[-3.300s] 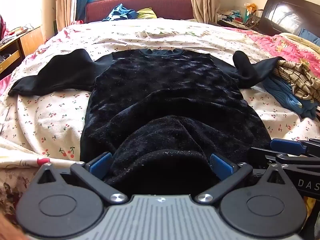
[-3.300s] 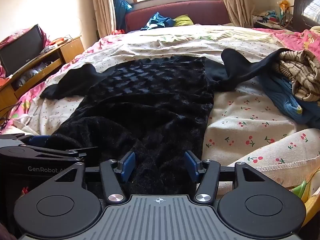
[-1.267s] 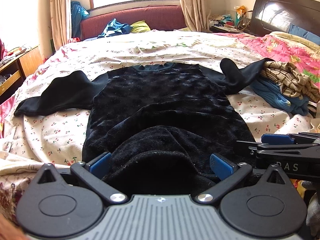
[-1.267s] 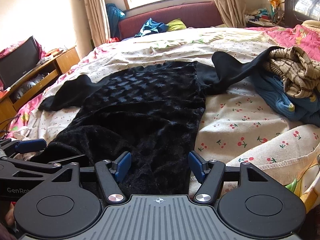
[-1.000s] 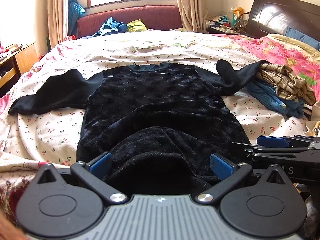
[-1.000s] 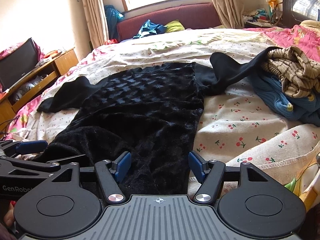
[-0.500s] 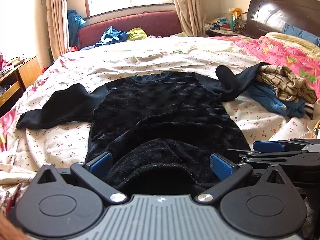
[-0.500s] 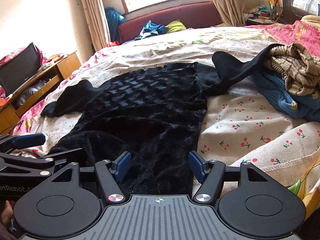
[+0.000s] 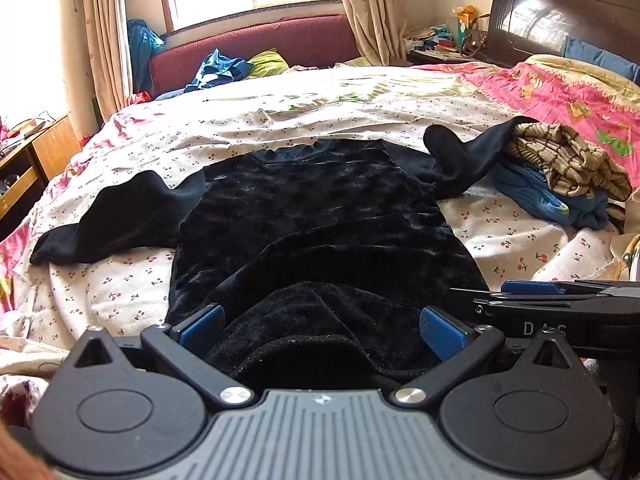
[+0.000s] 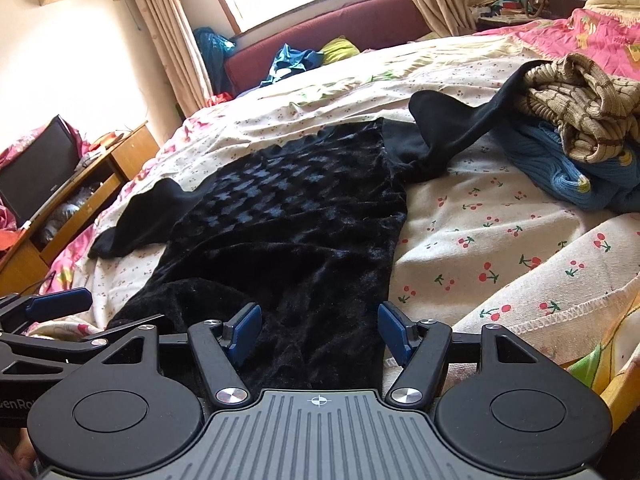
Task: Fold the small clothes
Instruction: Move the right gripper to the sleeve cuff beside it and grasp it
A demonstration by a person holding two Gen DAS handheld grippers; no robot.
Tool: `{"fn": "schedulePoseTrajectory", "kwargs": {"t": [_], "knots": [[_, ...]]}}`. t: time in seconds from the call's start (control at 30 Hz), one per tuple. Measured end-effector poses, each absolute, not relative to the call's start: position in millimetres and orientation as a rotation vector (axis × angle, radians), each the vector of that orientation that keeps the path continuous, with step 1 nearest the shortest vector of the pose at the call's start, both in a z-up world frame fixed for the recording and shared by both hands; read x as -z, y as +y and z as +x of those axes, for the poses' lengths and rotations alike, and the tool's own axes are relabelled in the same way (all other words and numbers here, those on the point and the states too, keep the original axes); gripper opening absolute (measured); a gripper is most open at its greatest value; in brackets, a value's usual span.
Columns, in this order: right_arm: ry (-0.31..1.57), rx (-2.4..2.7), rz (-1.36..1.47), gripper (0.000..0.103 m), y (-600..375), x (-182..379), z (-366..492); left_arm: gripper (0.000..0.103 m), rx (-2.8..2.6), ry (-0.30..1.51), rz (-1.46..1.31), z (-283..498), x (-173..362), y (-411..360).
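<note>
Top: a black velvety top lies spread on my bed, neck toward the window, hem toward me; in the right view a check pattern shows on its chest.
Sleeves: the left sleeve lies out flat on the sheet; the right sleeve runs up onto the pile of clothes and ends there.
Hem: bunched and raised near me, between both pairs of fingers.
Left gripper: my jaws stand wide, with the raised hem fold between the blue pads; the pads sit beside the cloth and I cannot tell if they touch it. It also shows from the side at the left edge of the right view.
Right gripper: jaws wide, over the right side of the hem; cloth lies between the pads, not pinched. Its side shows in the left view.
Bed: cream sheet with small cherries, a pink cover at the far right.
Pile: a tan knit on a blue knit, to the right of the top.
Sofa: red, under the window, clothes on it.
</note>
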State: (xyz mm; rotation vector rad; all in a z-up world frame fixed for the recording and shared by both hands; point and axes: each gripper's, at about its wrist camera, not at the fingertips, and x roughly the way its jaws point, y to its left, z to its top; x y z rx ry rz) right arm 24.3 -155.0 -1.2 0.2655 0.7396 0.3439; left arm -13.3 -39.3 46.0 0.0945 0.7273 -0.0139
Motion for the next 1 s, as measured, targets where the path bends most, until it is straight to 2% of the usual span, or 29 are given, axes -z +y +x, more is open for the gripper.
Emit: {"fn": "schedulePoseTrajectory", "kwargs": {"t": [0.63,0.87,1.0], "knots": [[0.750,-0.342,0.293,0.065,-159.6,1.8,25.7,0.103,0.056,0.734,0.108,-8.1,-48.0,-43.0],[0.662,-0.262,0.270,0.069,-179.5,-14.9,46.5,0.103,0.122,0.672,0.113,35.6,-60.2,-47.8],[0.647,-0.165,0.371,0.069,-212.4,-21.4,89.0,0.103,0.155,0.656,0.090,74.7,-54.3,-54.9]]}}
